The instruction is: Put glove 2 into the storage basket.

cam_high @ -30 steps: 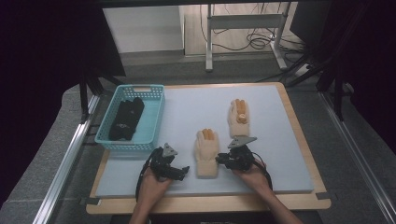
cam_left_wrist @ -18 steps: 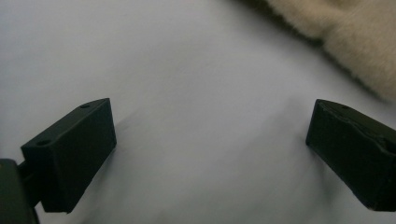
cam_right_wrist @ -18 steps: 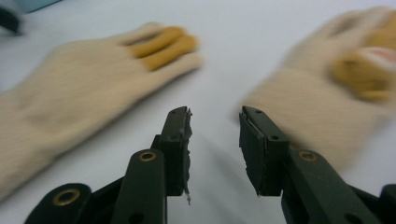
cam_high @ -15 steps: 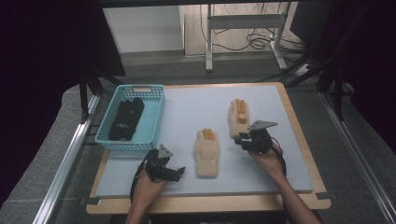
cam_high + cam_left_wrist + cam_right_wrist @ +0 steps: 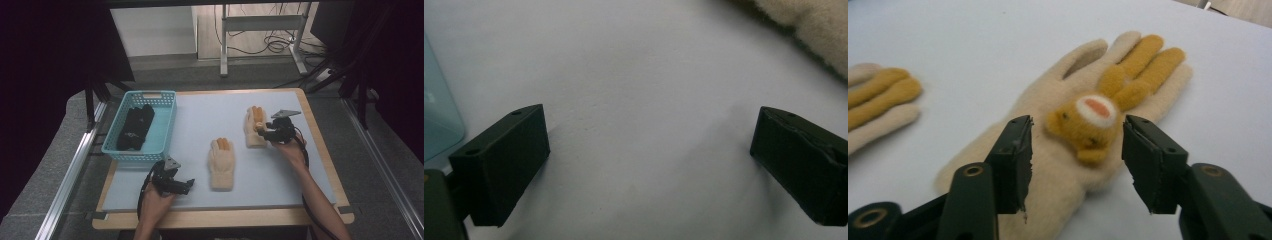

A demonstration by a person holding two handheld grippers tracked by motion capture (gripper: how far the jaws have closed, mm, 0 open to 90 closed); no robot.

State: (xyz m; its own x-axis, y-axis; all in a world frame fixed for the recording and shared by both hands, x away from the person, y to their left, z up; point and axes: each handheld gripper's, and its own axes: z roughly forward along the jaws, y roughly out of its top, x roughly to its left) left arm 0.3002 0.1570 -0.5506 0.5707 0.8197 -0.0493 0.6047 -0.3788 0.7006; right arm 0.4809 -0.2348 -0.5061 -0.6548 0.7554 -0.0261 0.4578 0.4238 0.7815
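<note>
I took the blue basket [image 5: 162, 125] as my landmark. Nearest me, just past its near corner, my left gripper [image 5: 187, 184] rested low over the pale mat [image 5: 200, 115], its claw spread wide with nothing but bare mat between the pads. In the left gripper view the basket's translucent wall [image 5: 436, 120] sat at the left edge, and a fuzzy cream edge of the near glove [image 5: 814, 25] showed at the top right, apart from the jaws.

That near glove [image 5: 221, 164] lay flat on the mat to the right of the basket, level with the basket's near end, its orange fingers pointing away from me.

Farther from the basket, toward the right side of the mat, the far glove [image 5: 253, 129] lay flat too, roughly level with the basket's middle. My right gripper [image 5: 261, 131] was at that glove's right edge. Its claw had just been opening, and in the right gripper view it [image 5: 1077, 150] stood spread on either side of the glove's palm, where an orange bear face [image 5: 1083, 122] was sewn; the pads were not pressing on the glove [image 5: 1048, 165]. The near glove's orange fingers [image 5: 878, 95] showed at the left of that view, well apart.

Inside the basket lay dark gloves [image 5: 136, 127].
</note>
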